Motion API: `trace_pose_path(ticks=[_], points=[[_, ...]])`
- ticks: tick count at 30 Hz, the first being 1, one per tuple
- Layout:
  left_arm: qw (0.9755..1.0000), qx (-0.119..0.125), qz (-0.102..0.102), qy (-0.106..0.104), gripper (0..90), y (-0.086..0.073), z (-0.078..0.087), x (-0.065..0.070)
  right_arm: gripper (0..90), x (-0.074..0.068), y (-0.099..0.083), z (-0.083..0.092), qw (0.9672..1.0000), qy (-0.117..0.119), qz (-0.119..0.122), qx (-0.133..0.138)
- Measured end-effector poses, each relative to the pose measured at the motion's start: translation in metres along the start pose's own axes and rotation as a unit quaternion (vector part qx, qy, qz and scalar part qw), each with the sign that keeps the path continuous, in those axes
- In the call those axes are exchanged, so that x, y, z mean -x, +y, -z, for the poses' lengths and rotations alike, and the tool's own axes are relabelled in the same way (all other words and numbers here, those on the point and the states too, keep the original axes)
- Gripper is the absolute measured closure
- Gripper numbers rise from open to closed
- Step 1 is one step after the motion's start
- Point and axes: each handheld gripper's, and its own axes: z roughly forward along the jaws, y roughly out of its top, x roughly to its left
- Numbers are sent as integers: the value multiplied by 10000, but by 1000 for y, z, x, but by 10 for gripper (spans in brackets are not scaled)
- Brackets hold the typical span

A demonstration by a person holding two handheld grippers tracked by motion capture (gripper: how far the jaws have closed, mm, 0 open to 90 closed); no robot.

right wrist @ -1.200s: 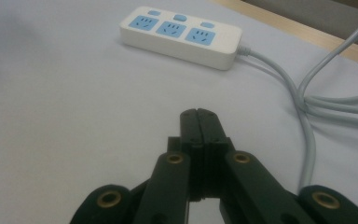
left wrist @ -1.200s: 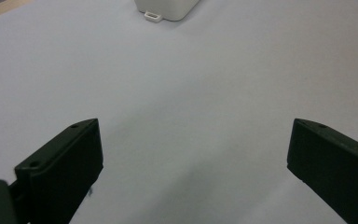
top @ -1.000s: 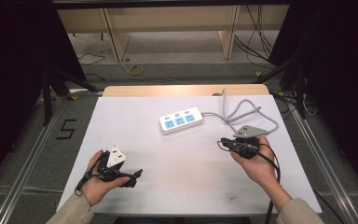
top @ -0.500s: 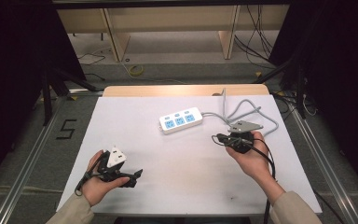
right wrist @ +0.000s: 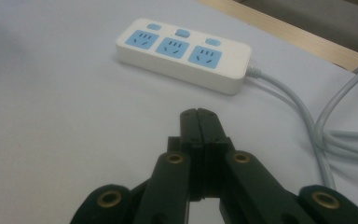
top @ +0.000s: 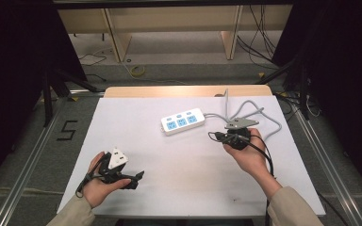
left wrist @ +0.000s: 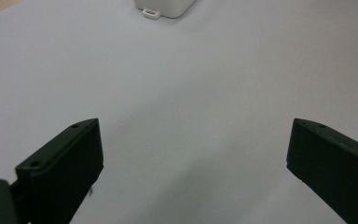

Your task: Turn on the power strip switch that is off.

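A white power strip (top: 183,121) with three blue sockets lies on the white table, a little beyond its middle. Its grey cable (top: 265,118) loops away to the right. My right gripper (top: 213,136) is just right of the strip, pointing left at it, a short gap away. In the right gripper view its jaws (right wrist: 199,117) are pressed together with nothing between them, and the strip (right wrist: 184,51) lies ahead. My left gripper (top: 136,177) rests near the front left, held low over the table. Its jaws (left wrist: 193,137) stand wide apart over bare tabletop, with the strip's end (left wrist: 165,7) far ahead.
The cable (right wrist: 328,144) runs in several loops beside my right hand. A wooden strip (top: 179,91) borders the table's far edge. Beyond it are shelf legs and floor cables. Metal rails run along both sides, and a "5" mark (top: 68,130) is on the floor at left.
My right gripper has moved a little left and away from me, closer to the power strip's cable end. The left gripper has stayed put.
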Motion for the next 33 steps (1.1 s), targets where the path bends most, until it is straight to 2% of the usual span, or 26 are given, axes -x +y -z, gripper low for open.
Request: trace_pose_path(ticks=[33], points=[[10000, 32, -12, 12, 35, 0, 0, 0, 900, 0, 22, -31, 9999, 135, 30, -75]])
